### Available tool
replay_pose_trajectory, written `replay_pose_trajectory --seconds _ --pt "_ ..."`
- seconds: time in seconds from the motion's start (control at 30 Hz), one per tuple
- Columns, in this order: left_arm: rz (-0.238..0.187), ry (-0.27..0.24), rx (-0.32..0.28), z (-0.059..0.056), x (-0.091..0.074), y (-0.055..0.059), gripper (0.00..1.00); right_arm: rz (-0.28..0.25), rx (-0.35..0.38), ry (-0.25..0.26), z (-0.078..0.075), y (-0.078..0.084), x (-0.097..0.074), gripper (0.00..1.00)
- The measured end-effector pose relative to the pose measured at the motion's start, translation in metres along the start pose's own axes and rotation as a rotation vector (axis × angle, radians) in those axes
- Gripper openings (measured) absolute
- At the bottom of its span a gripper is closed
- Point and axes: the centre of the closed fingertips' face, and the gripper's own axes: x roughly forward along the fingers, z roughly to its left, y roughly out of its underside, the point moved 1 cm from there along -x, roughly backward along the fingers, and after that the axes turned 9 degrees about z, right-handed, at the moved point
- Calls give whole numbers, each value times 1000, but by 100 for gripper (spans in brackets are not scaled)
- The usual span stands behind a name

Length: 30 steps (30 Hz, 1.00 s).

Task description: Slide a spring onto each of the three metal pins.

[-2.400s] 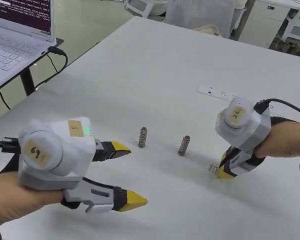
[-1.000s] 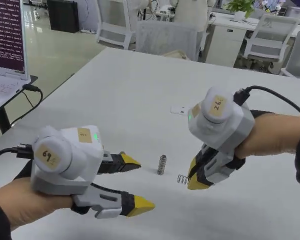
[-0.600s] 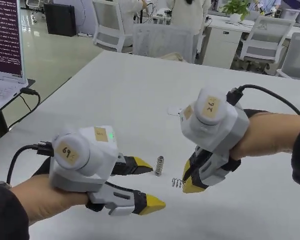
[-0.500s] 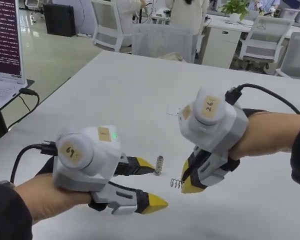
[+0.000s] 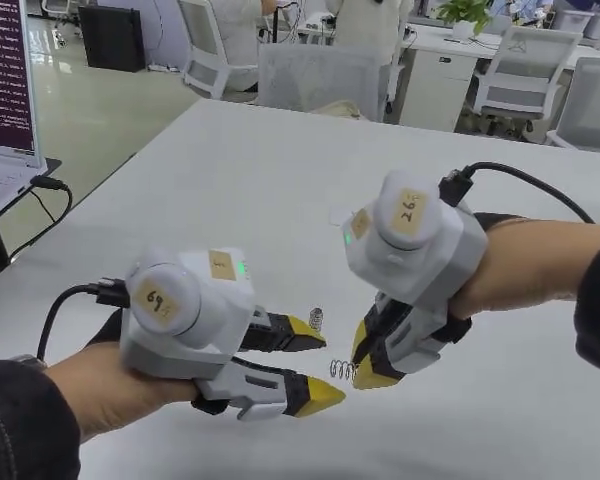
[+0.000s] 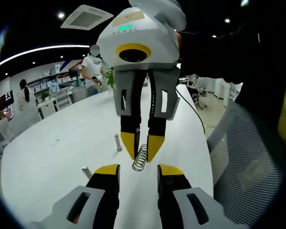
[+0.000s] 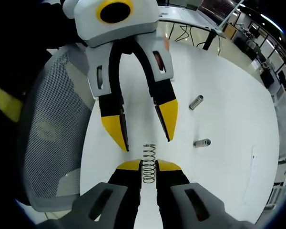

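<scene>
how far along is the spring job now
Apparently done: a far spring and a nearer spring stand upright on the table, their pins hidden. In hand: the right gripper is shut on the third spring, facing the open left gripper. Left: seating that one on a pin.

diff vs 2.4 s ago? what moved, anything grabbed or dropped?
The right gripper, shut on a spring throughout, has carried it leftward toward the left gripper, which has moved in to meet it; the spring's free end now sits at the left's open jaws. Nothing newly grasped or let go. The two other springs stay put on the table.
</scene>
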Motion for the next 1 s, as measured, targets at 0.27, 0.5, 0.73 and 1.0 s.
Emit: replay_pose_trajectory --seconds 0.27,0.5,0.73,1.0 --pt "-3 11 23 -4 0 -2 17 4 -21 -1 4 -3 0 8" --pt "1 23 39 -8 1 -2 13 3 -35 -4 7 -5 0 8" --pt "5 33 45 -10 2 -1 9 6 -54 -9 9 -6 0 8" --pt "7 46 44 -13 3 0 6 7 -74 -14 12 -7 0 8"
